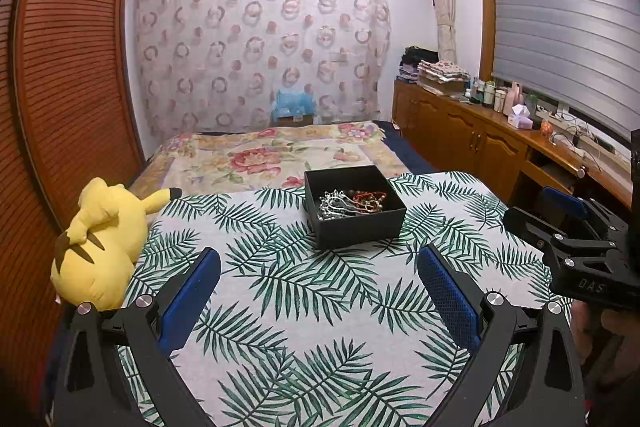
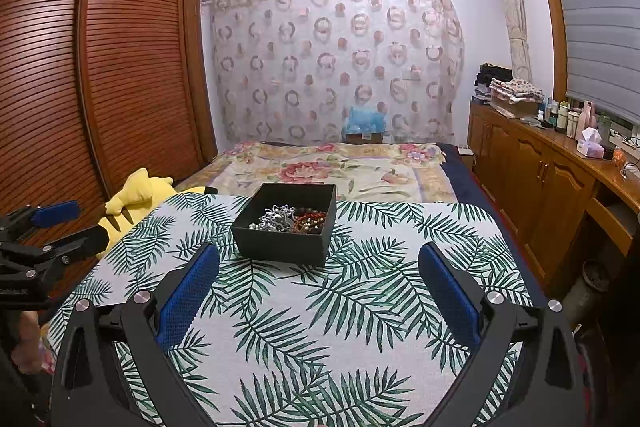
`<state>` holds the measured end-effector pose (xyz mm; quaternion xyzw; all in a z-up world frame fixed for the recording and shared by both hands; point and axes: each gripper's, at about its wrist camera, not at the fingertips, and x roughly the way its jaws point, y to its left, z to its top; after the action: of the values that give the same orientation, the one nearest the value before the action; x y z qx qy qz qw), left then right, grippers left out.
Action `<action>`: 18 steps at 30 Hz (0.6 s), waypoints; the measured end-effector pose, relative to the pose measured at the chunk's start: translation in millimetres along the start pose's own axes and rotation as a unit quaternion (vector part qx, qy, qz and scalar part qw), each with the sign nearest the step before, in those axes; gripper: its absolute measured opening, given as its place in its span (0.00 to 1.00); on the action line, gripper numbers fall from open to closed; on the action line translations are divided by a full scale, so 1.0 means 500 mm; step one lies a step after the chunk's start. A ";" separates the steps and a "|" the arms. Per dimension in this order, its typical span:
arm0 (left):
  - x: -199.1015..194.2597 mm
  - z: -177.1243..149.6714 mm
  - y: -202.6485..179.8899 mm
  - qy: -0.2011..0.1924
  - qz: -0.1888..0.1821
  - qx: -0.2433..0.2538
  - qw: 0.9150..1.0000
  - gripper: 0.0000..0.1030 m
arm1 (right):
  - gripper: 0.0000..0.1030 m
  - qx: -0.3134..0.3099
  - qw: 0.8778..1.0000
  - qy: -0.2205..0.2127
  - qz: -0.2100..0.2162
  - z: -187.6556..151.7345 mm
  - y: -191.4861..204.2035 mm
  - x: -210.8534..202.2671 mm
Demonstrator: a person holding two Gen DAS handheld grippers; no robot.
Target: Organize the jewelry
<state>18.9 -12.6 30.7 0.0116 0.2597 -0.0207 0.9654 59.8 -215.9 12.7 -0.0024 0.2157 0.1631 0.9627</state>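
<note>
nearest the cameras, the left gripper [image 1: 318,267] and right gripper [image 2: 319,263] both hang spread wide with nothing between their blue pads, low over the leaf-print cloth [image 1: 304,307] on the table. a bit further on sits the open black box [image 1: 354,205] with the jewelry [image 1: 352,203] piled inside, silver chains tangled up with red and brown beads, and no loose pieces show on the cloth. so it fits either everything gathered in already or a heap waiting to be sorted, with the yellow plush [image 1: 100,243] and the bed [image 1: 272,155] behind.
</note>
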 end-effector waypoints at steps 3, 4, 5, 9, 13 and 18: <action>-0.002 0.001 -0.001 0.000 0.000 0.000 1.000 0.92 | 0.97 0.000 1.000 0.000 0.000 0.000 0.000 0.000; -0.002 0.001 -0.001 0.000 0.000 0.000 1.000 0.92 | 0.97 0.000 1.000 0.000 0.000 0.000 0.000 0.000; -0.002 0.000 -0.002 0.000 0.000 0.000 1.000 0.92 | 0.97 0.000 1.000 0.000 0.000 0.000 0.000 0.000; -0.006 0.000 -0.006 0.001 -0.001 -0.001 1.000 0.92 | 0.97 0.000 1.000 0.000 0.000 -0.001 -0.001 0.000; -0.005 -0.001 -0.004 0.000 -0.001 -0.001 1.000 0.92 | 0.97 0.001 1.000 0.001 -0.001 -0.001 -0.001 0.000; -0.005 -0.001 -0.004 0.000 0.000 -0.001 1.000 0.92 | 0.97 0.001 1.000 0.001 0.000 0.000 -0.001 0.000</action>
<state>16.3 -14.7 31.7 0.0104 0.2595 -0.0209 0.9655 59.7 -216.4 12.6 -0.0020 0.2163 0.1628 0.9626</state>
